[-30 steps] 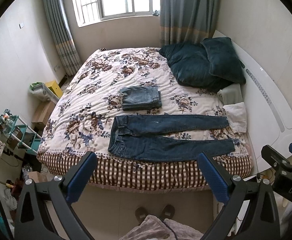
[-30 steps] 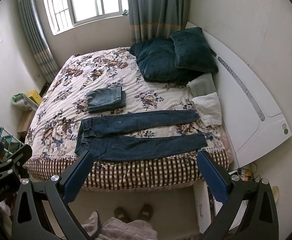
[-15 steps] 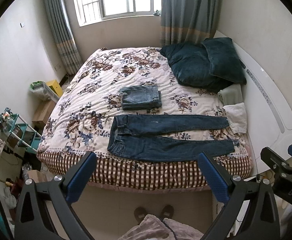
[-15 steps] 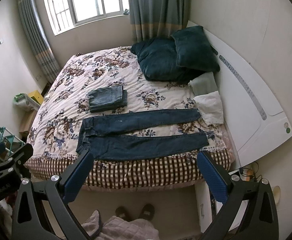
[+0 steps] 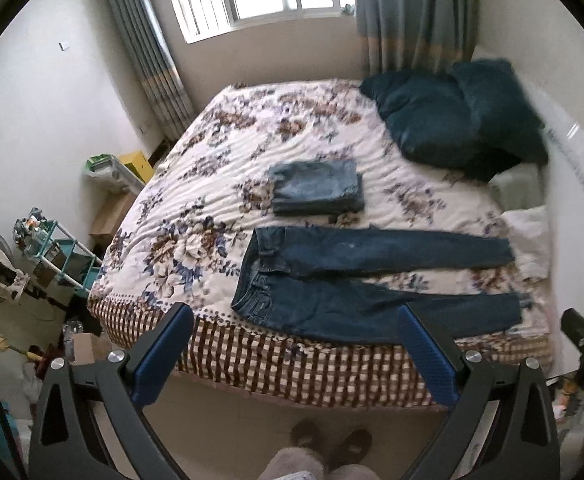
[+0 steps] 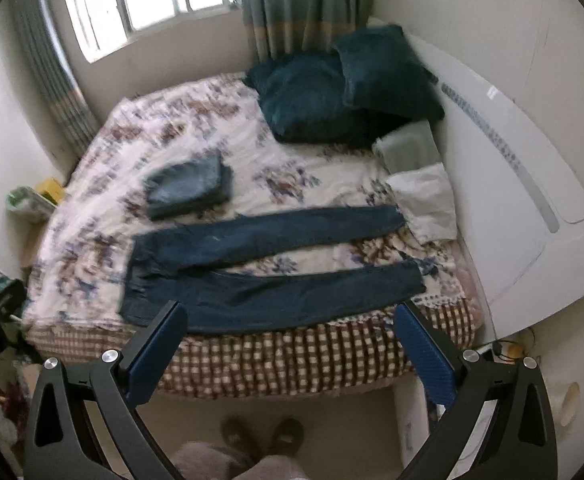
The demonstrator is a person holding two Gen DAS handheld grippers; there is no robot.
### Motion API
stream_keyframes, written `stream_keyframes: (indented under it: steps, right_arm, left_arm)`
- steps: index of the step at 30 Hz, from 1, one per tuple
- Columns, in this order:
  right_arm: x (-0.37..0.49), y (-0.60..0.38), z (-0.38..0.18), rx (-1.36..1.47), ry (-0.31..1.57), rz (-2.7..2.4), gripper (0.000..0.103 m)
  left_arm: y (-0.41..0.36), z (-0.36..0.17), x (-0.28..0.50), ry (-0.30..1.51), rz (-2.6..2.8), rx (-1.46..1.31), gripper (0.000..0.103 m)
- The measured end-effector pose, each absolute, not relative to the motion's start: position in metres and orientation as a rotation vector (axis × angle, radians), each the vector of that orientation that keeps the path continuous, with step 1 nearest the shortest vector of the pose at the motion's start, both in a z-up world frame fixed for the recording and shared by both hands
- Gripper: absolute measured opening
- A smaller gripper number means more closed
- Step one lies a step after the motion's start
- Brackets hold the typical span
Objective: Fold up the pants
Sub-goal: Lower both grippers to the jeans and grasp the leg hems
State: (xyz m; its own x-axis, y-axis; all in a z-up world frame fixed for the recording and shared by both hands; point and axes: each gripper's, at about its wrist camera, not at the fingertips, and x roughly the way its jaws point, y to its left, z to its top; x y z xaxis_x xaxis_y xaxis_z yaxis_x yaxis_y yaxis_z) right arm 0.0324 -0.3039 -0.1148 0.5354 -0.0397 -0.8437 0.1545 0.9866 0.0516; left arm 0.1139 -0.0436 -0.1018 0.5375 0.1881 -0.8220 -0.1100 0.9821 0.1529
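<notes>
both views have tilted and blurred since half a second ago; the bed looms nearer. left of the bed [image 5: 292, 368] a teal rack [image 5: 66, 256] and boxes crowd the floor; slippers [image 5: 332, 438] stand below. floral quilt, checked skirt, a folded denim stack [image 5: 316, 194], dark pillows [image 5: 452, 124] rightward. the jeans [image 5: 356, 280] lie flat, legs spread right, beyond the left claw [image 5: 294, 344] and right claw [image 6: 290, 342], both apart, empty.

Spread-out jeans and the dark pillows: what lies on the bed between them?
A folded pair of jeans lies on the floral quilt between the spread-out jeans and the dark pillows, nearer the waistband end; otherwise bare quilt. The left wrist view shows it sharpest.
</notes>
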Motion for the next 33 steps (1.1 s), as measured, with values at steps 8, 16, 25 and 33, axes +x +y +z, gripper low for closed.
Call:
stream_keyframes:
  steps: [8,16,25,33]
  right_arm:
    - [0.145,-0.315,-0.227,0.126,1.125,-0.166,0.103]
    - [0.283,-0.308,-0.331,0.167,1.252,-0.256,0.103]
    - [0.428,-0.304,-0.469,0.115,1.358,-0.25,0.103]
    - [0.562,-0.258,-0.632,-0.28,1.623,0.156,0.103]
  left_arm:
    - [-0.041,-0.204,0.209,1.157,0.183,0.078,0.103]
    - [-0.033,-0.294,0.335,1.281,0.148,0.088,0.103]
    - [-0.038,-0.424,0.472,1.375,0.112,0.223,0.103]
    - [-0.058,-0.569,0.552,1.6,-0.178,0.484,0.102]
